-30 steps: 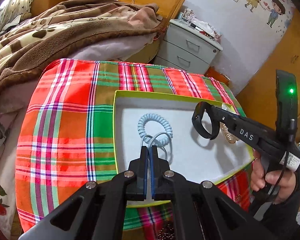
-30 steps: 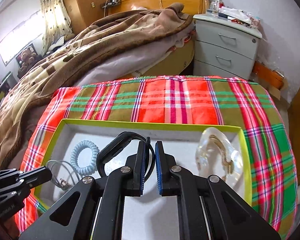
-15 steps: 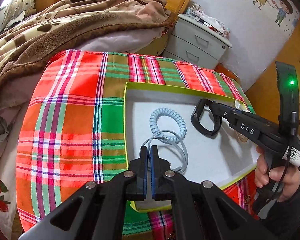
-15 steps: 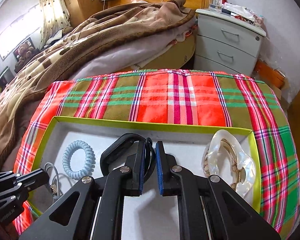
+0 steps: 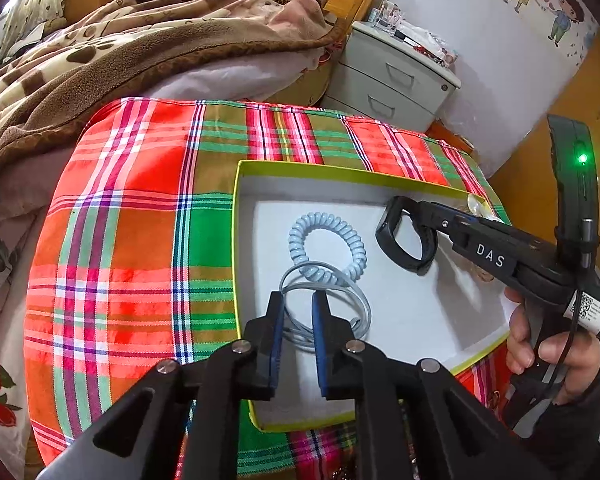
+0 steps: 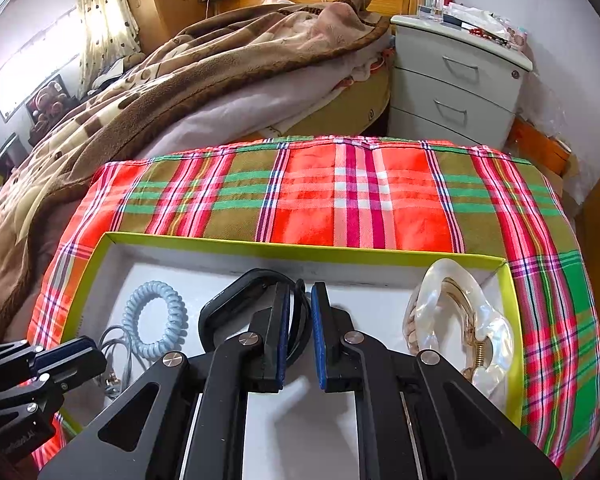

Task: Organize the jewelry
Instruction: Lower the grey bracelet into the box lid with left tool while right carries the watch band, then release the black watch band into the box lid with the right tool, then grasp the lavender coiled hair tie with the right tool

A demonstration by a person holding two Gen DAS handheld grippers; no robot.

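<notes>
A white tray with a yellow-green rim (image 5: 340, 174) (image 6: 260, 245) lies on a plaid cloth. In it are a pale blue spiral bracelet (image 5: 327, 249) (image 6: 156, 316), a grey wire necklace (image 5: 352, 300) (image 6: 114, 344) and a pearly hair claw (image 6: 456, 320). My left gripper (image 5: 298, 300) is open, its jaws either side of the necklace's loop. My right gripper (image 6: 300, 292) (image 5: 408, 210) is shut on a black band bracelet (image 5: 404, 240) (image 6: 236, 300), held just above the tray floor.
The plaid cloth (image 5: 140, 240) (image 6: 360, 192) covers a small table. A bed with a brown blanket (image 6: 180, 80) is behind it. A grey nightstand (image 6: 456, 80) stands at the back right. A wooden cabinet (image 5: 572, 128) is at the right.
My left gripper has opened and let the grey necklace down into the tray. My right gripper has lowered slightly with the black band still in it.
</notes>
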